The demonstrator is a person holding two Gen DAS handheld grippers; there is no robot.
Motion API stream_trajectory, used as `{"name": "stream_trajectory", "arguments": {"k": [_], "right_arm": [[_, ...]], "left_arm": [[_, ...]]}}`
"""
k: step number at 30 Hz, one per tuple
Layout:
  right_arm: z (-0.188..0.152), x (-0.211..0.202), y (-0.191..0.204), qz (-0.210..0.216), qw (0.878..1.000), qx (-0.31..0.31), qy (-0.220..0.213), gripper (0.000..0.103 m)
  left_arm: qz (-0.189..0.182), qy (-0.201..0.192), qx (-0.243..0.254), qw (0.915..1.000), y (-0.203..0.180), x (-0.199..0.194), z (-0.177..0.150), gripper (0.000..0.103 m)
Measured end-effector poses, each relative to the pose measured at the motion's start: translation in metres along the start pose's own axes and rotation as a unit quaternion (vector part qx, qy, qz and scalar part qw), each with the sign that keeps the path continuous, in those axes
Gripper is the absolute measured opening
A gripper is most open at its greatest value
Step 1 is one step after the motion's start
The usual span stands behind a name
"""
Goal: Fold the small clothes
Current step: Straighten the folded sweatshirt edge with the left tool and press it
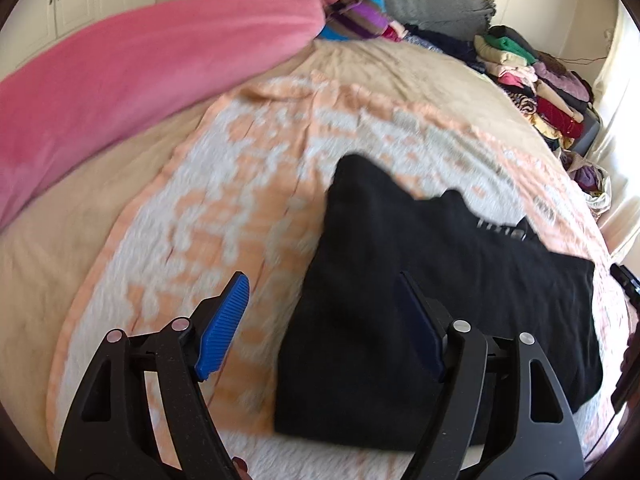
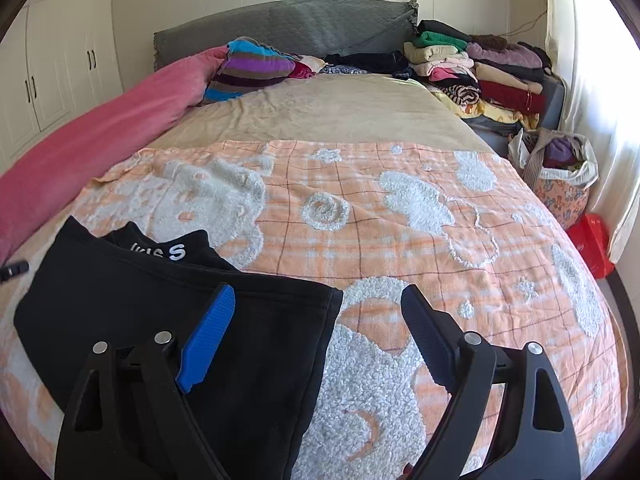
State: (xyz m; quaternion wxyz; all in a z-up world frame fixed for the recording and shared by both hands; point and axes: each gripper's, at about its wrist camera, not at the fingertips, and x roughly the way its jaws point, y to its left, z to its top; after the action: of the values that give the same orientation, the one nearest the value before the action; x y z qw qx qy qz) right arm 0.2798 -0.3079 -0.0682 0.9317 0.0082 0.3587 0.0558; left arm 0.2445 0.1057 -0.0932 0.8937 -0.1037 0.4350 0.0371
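Note:
A black garment (image 1: 420, 280) lies folded flat on the orange and white blanket (image 1: 240, 200) on the bed. My left gripper (image 1: 324, 292) hovers open over its left edge, with nothing pinched between the blue pads. In the right wrist view the same black garment (image 2: 160, 312) shows white lettering near its collar. My right gripper (image 2: 318, 300) stands wide open above the garment's right edge and the blanket (image 2: 400, 220), holding nothing.
A pink duvet (image 2: 100, 140) runs along the bed's left side. A striped cushion (image 2: 252, 68) sits near the grey headboard (image 2: 288, 28). Stacked folded clothes (image 2: 472, 68) fill the far right corner. A bag of clothes (image 2: 560, 172) stands on the floor to the right.

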Motion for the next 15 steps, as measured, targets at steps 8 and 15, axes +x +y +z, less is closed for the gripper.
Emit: {"name": "stream_trajectory", "arguments": {"k": [8, 15], "right_arm": [[-0.01, -0.029, 0.009, 0.118, 0.992, 0.05, 0.008, 0.087], [-0.017, -0.055, 0.07, 0.218, 0.976, 0.022, 0.008, 0.087]], "left_arm": [[-0.006, 0.038, -0.013, 0.9992, 0.007, 0.014, -0.016, 0.047], [-0.003, 0.043, 0.017, 0.9989, -0.003, 0.013, -0.034, 0.016]]}}
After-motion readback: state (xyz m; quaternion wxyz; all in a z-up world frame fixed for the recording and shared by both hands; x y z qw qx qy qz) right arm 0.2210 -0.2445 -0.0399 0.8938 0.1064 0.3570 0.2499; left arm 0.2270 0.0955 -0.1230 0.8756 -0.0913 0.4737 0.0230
